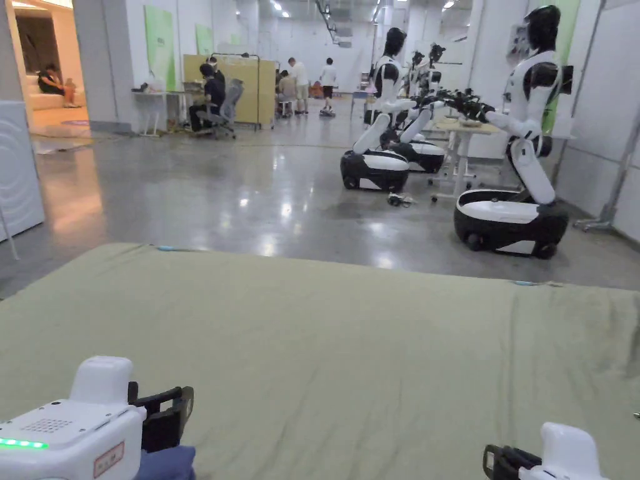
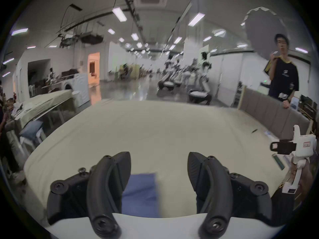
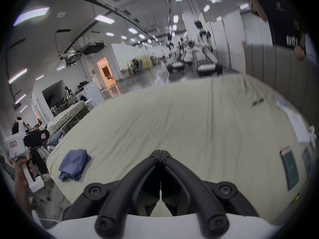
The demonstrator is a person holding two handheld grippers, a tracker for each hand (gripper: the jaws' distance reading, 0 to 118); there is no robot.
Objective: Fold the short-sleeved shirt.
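The shirt [image 3: 73,164] is a blue bundle, folded up small, lying on the pale green sheet [image 3: 172,122] close to its near edge. From my left gripper [image 2: 158,161] it sits just below and ahead, showing in the gap between the jaws, which stand wide apart with nothing between them; they hang above the cloth and do not touch it. In the head view I catch a corner of the blue fabric under that gripper's white body. My right gripper [image 3: 160,154] is well off to the shirt's right, over bare sheet, with its jaws pressed tip to tip and gripping nothing. Farther right of it some papers [image 3: 297,127] and a dark flat tablet [image 3: 290,170] lie along the sheet's edge by a grey padded panel [image 3: 276,66]. A person in a dark top [image 2: 283,80] stands behind that panel. Beyond the sheet is a shiny floor [image 1: 250,187] with white-and-black robots [image 1: 519,144] parked on it.
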